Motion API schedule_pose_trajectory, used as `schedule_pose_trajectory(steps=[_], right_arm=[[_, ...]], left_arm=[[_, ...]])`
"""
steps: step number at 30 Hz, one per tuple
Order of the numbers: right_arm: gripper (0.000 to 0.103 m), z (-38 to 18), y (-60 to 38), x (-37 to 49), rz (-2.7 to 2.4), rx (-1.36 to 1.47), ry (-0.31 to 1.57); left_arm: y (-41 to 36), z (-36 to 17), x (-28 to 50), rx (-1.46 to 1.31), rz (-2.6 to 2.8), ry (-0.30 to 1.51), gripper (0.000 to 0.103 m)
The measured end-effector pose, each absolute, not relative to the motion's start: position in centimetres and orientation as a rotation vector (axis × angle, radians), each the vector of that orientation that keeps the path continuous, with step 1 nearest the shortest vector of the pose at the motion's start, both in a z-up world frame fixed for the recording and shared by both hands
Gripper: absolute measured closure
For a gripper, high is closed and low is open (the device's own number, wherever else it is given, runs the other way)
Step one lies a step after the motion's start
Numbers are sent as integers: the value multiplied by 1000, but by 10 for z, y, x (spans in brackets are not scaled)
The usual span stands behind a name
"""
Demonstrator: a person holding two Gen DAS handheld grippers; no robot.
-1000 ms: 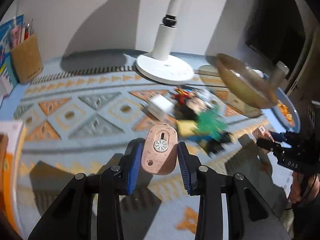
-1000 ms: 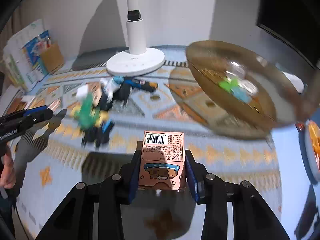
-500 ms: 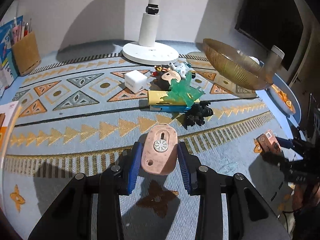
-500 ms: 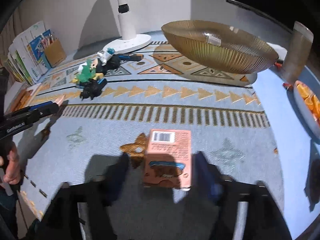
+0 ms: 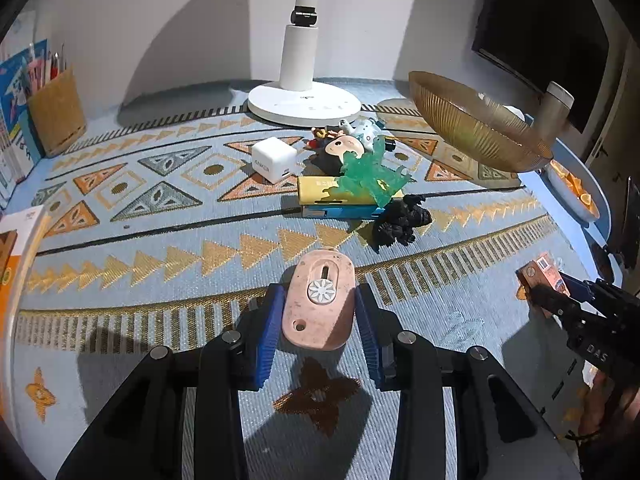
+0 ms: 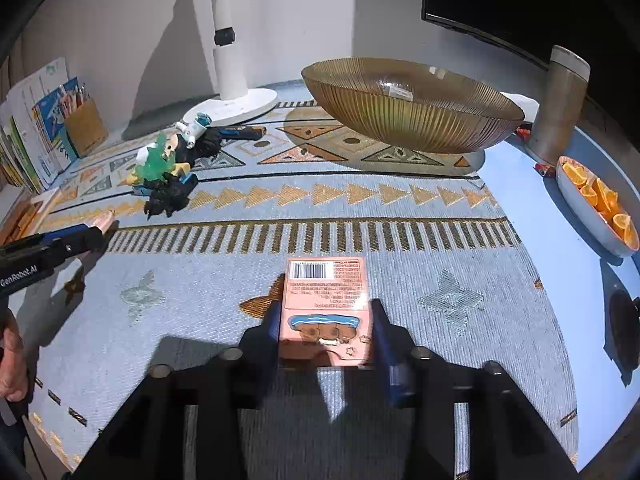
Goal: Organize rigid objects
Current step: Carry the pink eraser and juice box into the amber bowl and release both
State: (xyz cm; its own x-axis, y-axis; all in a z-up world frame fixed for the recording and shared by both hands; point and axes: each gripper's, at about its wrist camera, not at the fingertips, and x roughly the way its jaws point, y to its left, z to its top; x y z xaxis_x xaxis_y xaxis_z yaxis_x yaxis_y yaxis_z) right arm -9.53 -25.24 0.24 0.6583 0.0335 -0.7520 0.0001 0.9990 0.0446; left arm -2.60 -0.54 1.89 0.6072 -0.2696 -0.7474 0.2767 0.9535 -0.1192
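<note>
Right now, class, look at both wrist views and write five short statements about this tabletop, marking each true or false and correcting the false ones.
1. The left gripper has a pink oval object between its fingers. True.
2. The amber ribbed bowl is filled with toys. False: only a small label-like scrap shows in it; the toy pile lies on the patterned mat.
3. The pink box between the right gripper's fingers shows a barcode. True.
4. The white cube charger sits on the white lamp base. False: it rests on the mat, in front of the base.
5. The dish at the table's edge holds orange slices. True.
</note>
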Motion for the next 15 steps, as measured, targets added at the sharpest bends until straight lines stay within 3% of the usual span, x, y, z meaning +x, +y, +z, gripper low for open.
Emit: schedule_pose_trajectory(steps=[7, 15], right_arm=[[64, 25, -265, -100, 92, 126, 817], [64, 120, -337, -70, -28, 152, 630]], left_arm=[[-28, 53, -30, 1, -382, 802, 70], [-96, 143, 5, 20, -534, 636, 70]])
